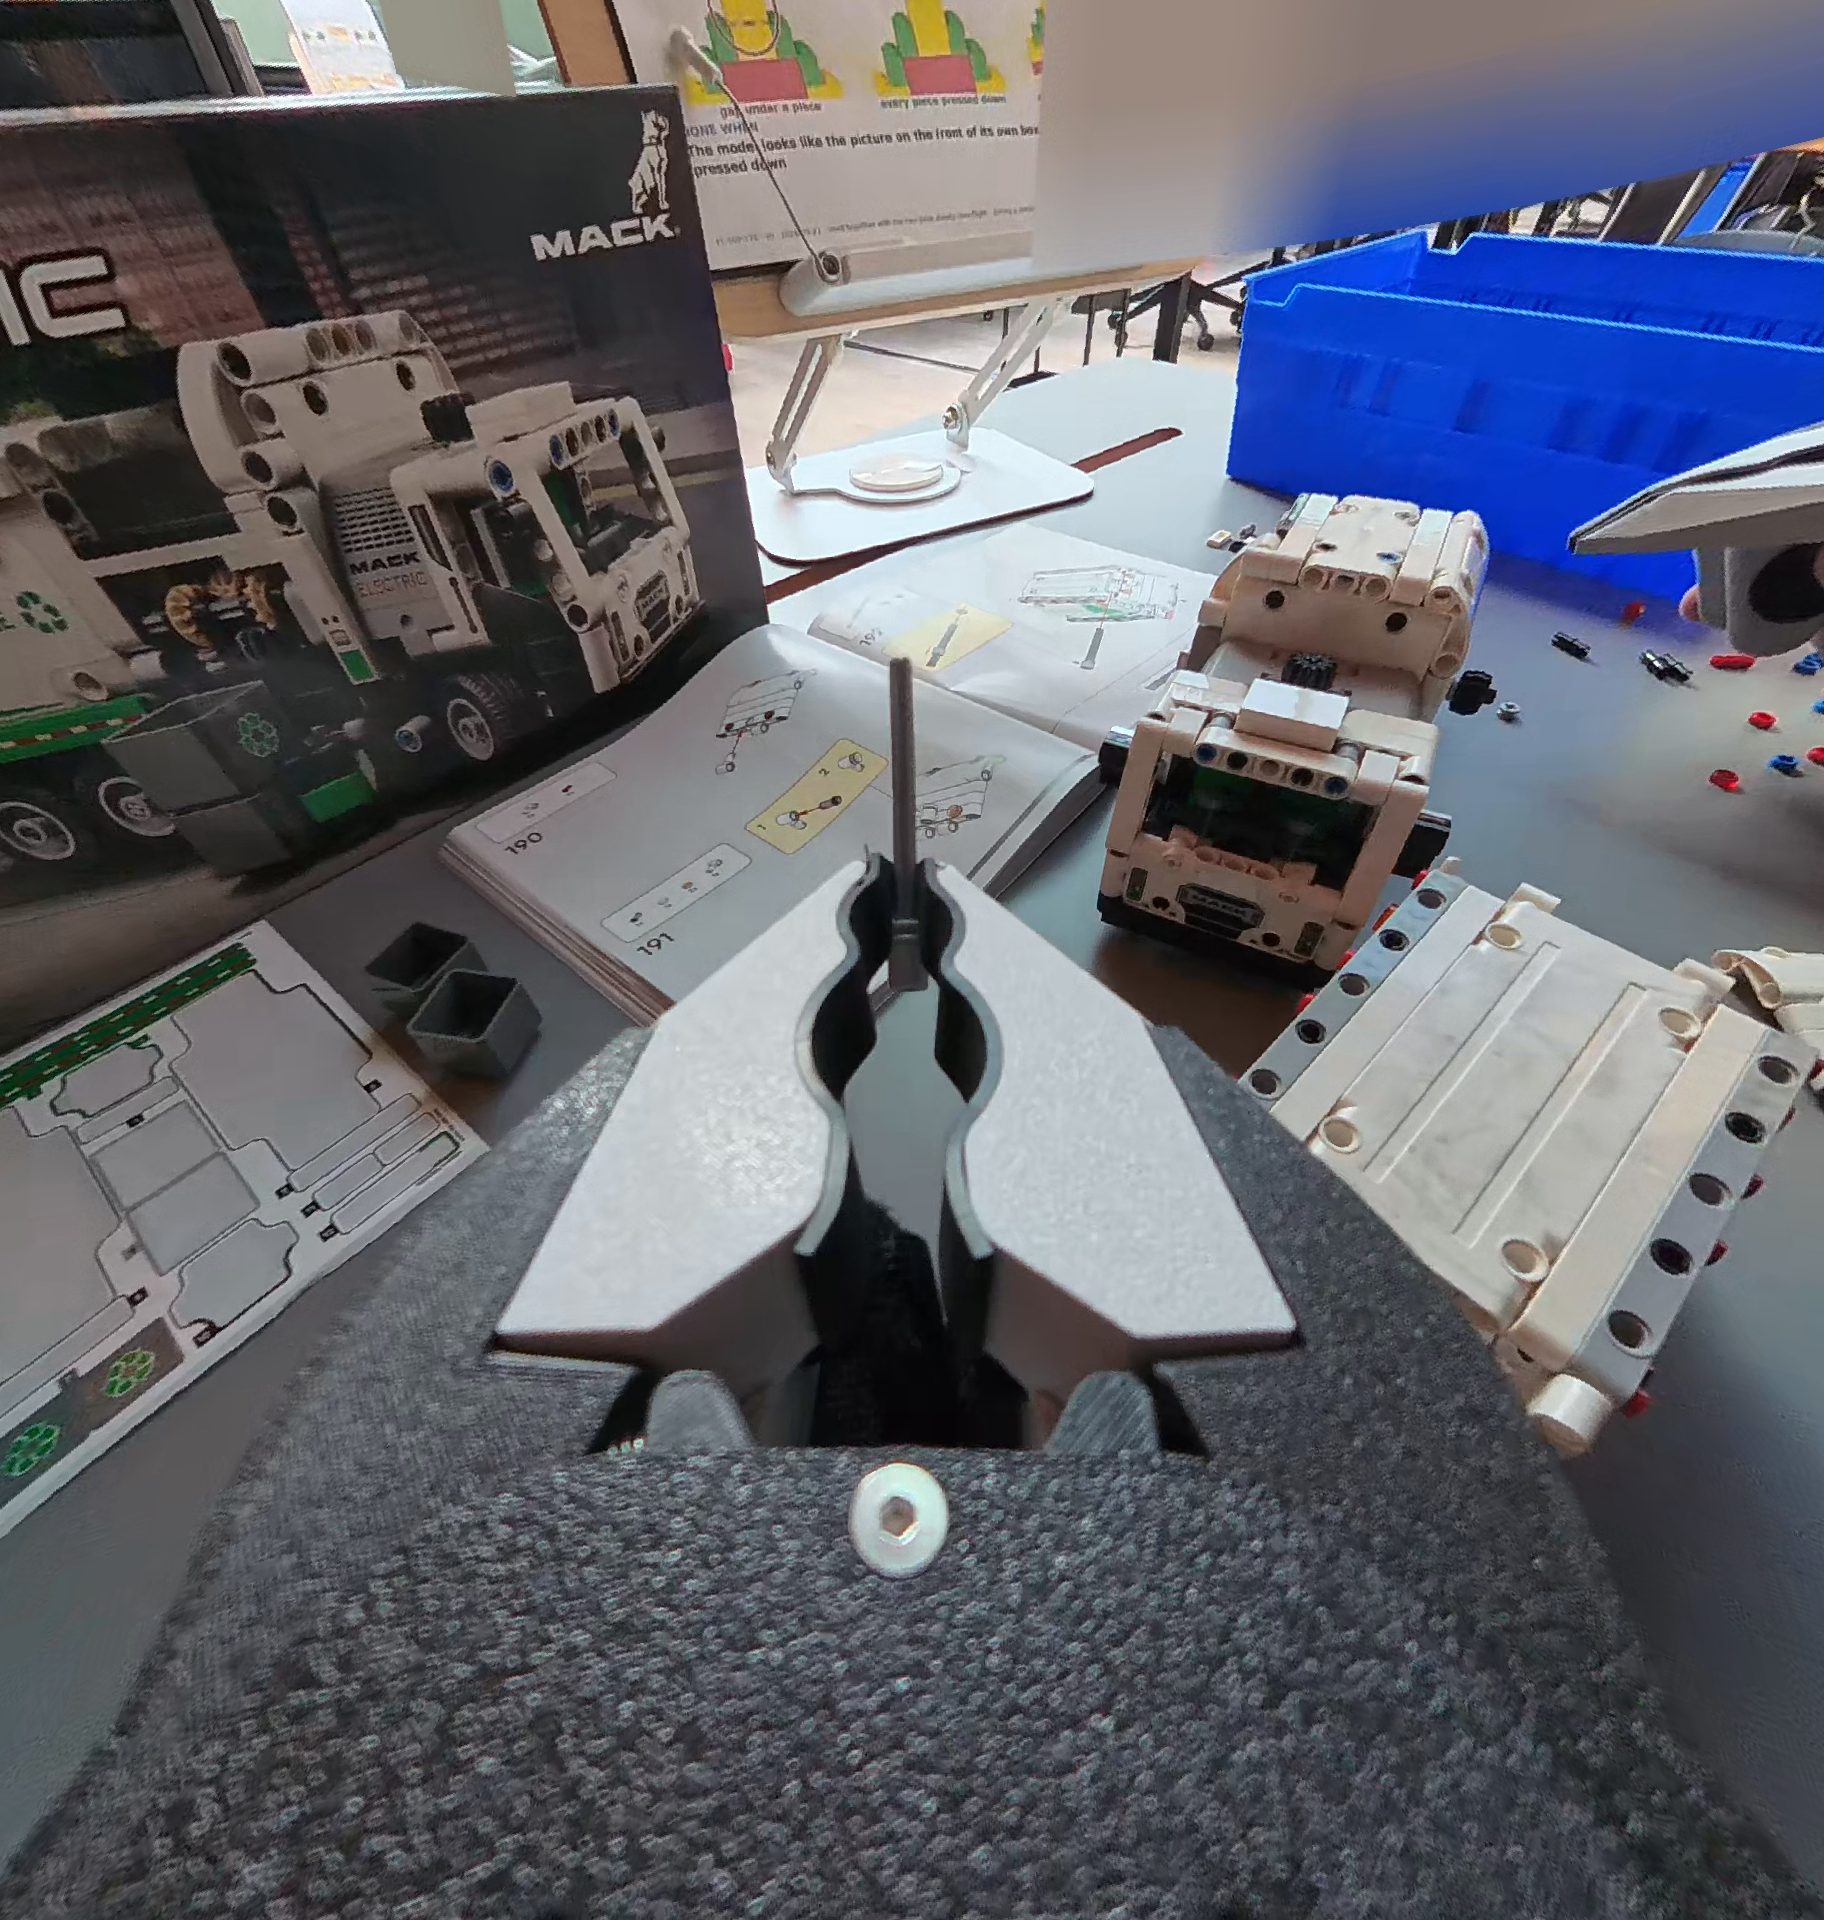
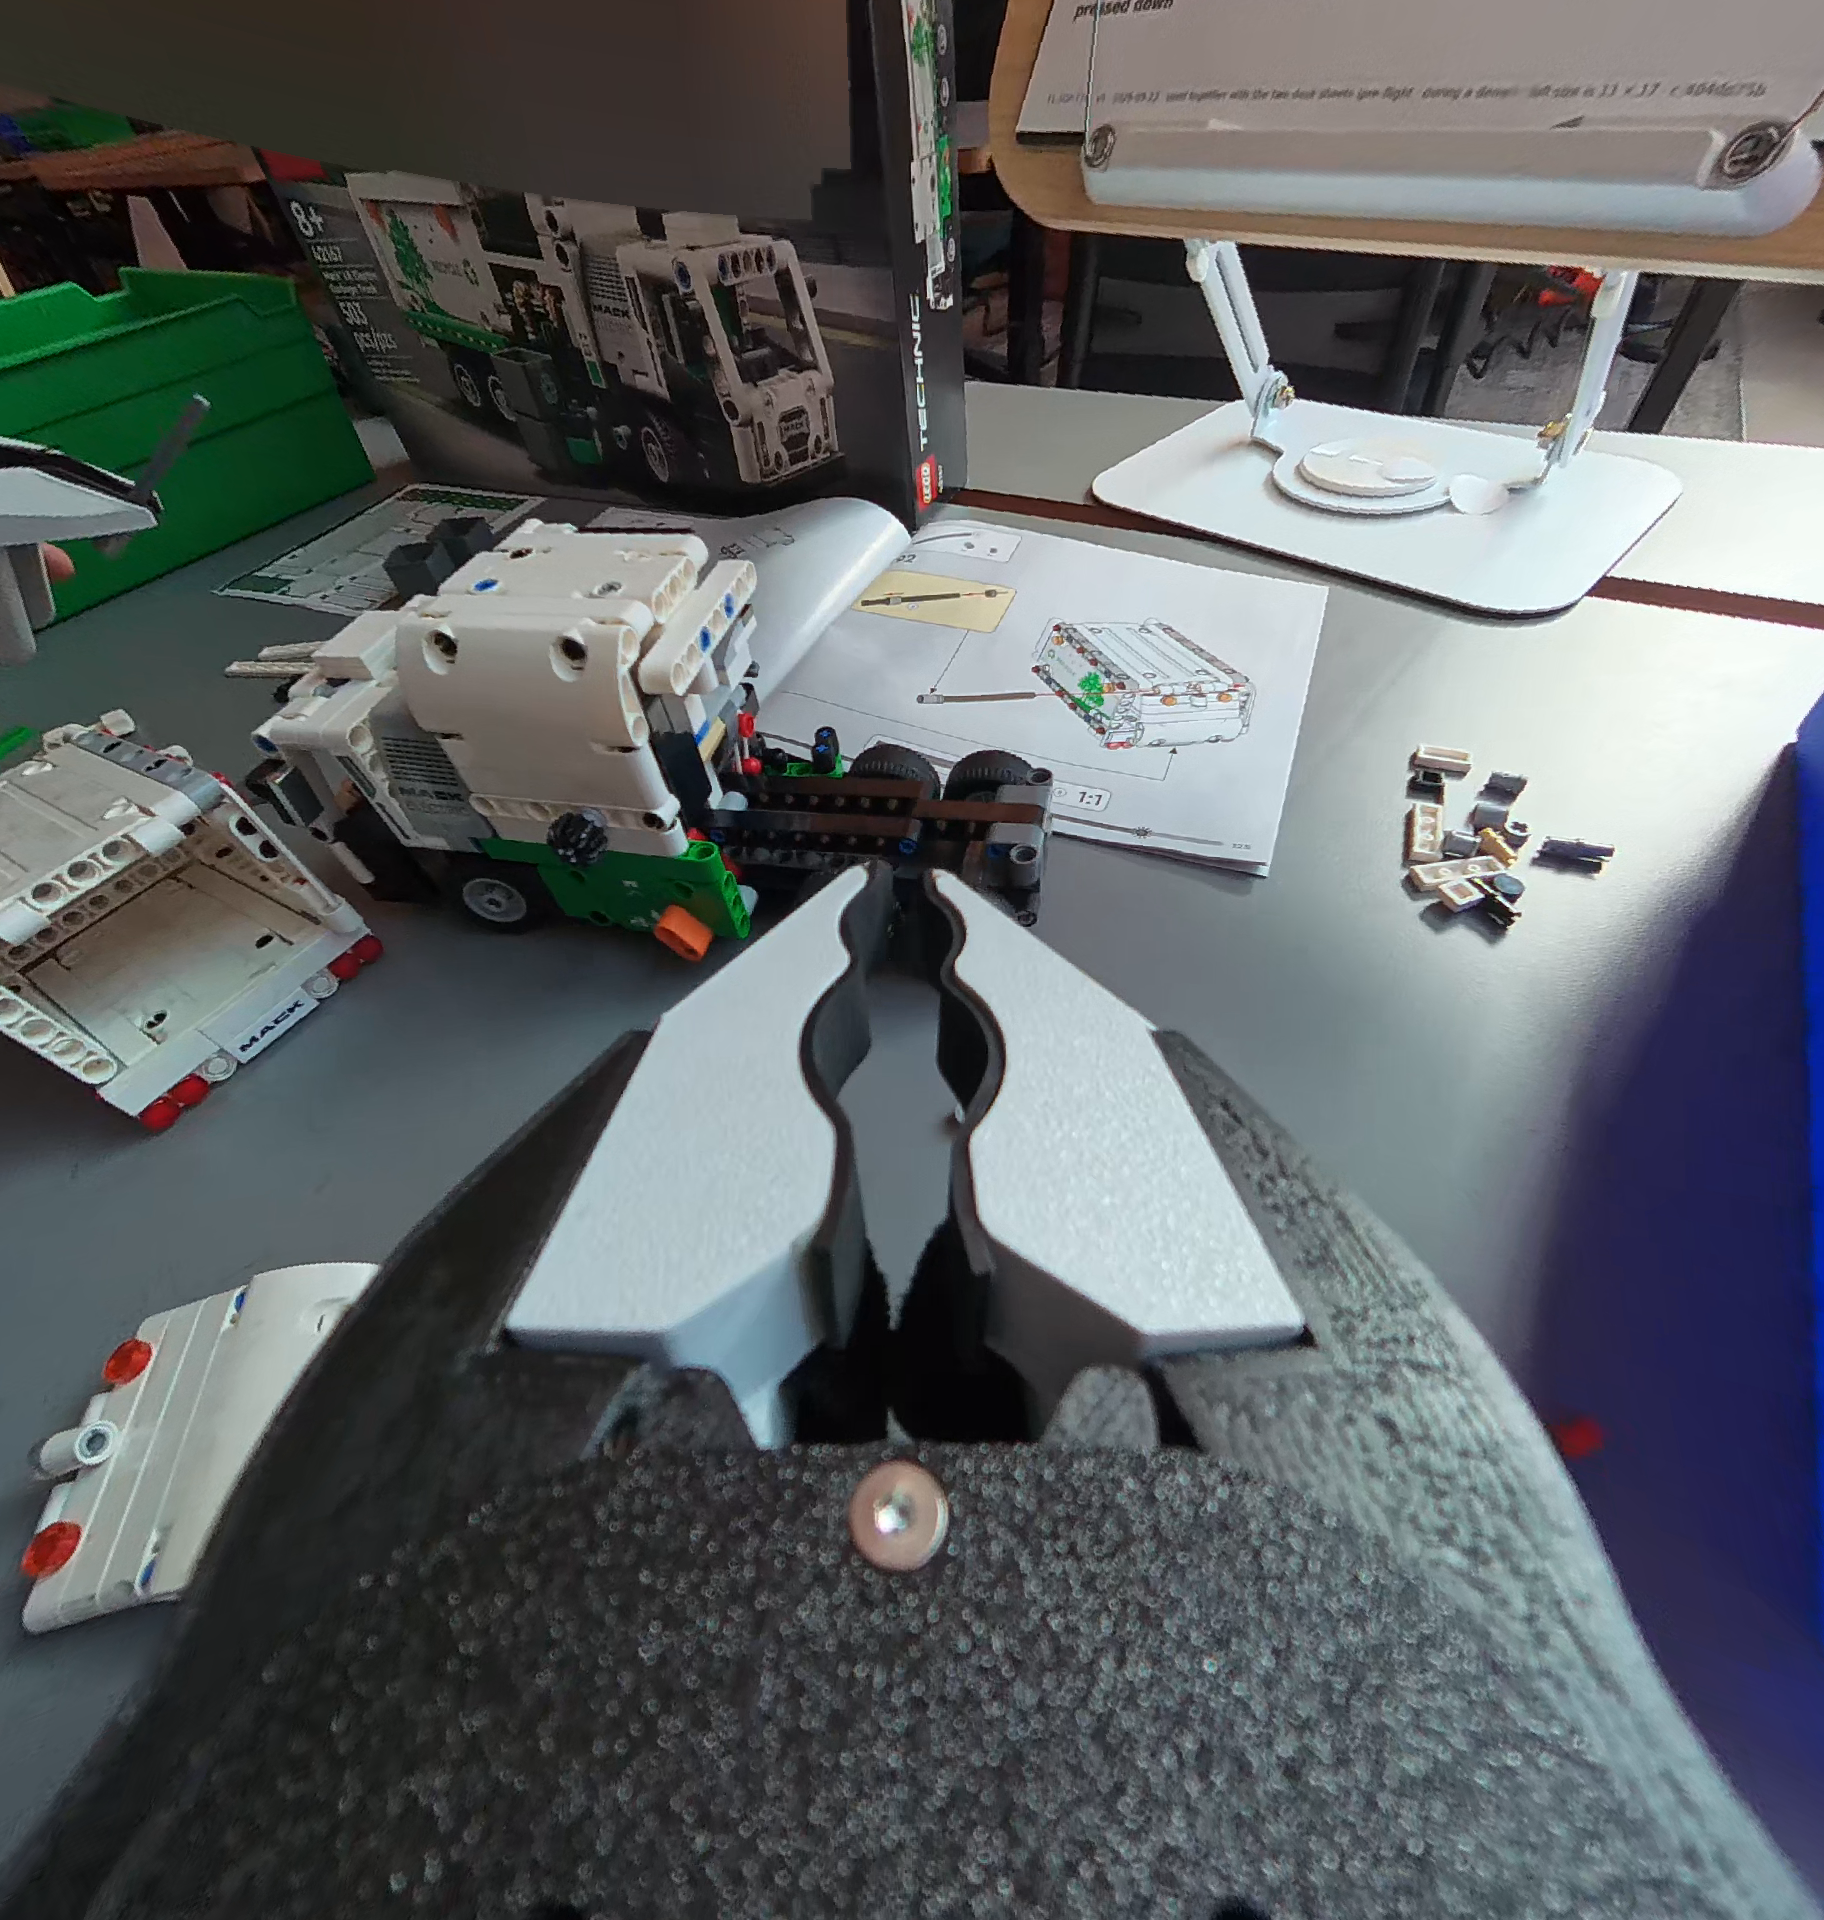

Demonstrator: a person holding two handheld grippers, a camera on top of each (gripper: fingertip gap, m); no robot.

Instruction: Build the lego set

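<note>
My left gripper is shut on a long grey axle, which stands upright out of the fingertips above the open instruction booklet. It also shows at the left of the right wrist view. The partly built white and green truck stands on the grey table, its cab to the right of the axle. My right gripper hovers just behind the truck's black rear chassis. Its jaws are nearly together and I see nothing clearly held. A white panel assembly lies beside the truck.
The set's box stands at the back, with a sticker sheet and two small grey bins before it. A blue bin, a green bin, a white stand, loose small parts and another white panel surround the work. One gripper's finger ends stand about 30 cm off the other's. The white panel is closer to my right gripper, around 15 cm from its tips; the left tips are 25 cm off.
</note>
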